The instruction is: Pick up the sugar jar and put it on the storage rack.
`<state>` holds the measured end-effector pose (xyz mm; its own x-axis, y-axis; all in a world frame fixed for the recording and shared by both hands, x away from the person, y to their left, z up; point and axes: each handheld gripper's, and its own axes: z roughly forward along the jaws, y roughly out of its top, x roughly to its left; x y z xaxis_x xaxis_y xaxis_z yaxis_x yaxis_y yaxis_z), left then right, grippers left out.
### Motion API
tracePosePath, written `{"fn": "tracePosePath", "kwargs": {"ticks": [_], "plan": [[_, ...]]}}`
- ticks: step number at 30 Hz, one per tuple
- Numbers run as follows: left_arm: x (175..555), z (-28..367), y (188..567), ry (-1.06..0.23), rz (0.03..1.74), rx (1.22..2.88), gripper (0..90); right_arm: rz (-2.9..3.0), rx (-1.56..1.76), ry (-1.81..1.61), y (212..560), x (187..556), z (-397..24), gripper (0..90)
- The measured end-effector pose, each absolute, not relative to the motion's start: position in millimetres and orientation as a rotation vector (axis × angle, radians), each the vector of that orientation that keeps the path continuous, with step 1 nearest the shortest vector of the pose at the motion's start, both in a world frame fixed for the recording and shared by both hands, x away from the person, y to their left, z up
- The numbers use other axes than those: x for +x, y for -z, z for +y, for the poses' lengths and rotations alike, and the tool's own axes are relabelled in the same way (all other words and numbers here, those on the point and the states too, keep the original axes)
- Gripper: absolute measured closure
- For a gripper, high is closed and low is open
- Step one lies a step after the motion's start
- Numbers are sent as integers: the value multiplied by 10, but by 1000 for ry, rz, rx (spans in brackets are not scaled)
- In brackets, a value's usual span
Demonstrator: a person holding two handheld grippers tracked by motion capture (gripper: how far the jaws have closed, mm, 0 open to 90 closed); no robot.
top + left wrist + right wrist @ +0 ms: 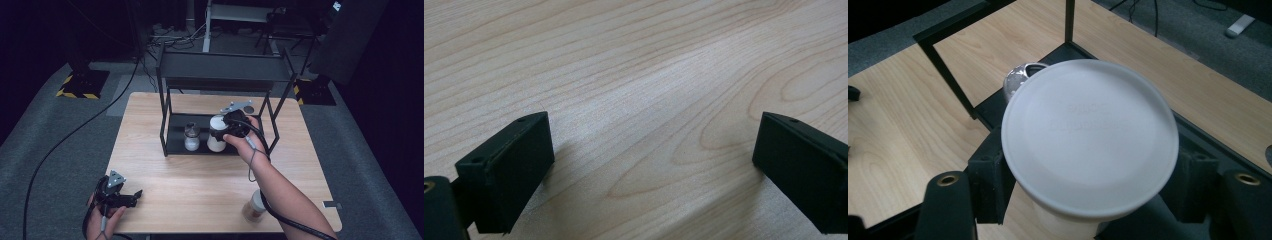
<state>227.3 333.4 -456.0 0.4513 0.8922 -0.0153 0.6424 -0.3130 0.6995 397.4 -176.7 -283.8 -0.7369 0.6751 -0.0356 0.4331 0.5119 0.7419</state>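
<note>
White-lidded jar [1089, 130] in right gripper [1088, 190]

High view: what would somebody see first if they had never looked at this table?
Probably the right gripper, shut on a white jar at the bottom shelf of the black rack. A smaller jar stands on that shelf beside it. The left gripper rests open near the wooden table's front left corner.

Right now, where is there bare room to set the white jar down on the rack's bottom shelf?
Right half of the bottom shelf, between the white jar in the right gripper and the rack's right legs, is bare. Left half is crowded by the small glass jar.
</note>
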Motion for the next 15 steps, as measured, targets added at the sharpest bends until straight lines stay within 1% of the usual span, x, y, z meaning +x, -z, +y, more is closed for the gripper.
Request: {"fn": "tracePosePath", "kwargs": {"ticks": [15], "plan": [[2272,3333,4561,-503,1279,2062,25,2452,974,-1032,3056,4264,-1645,335]]}}
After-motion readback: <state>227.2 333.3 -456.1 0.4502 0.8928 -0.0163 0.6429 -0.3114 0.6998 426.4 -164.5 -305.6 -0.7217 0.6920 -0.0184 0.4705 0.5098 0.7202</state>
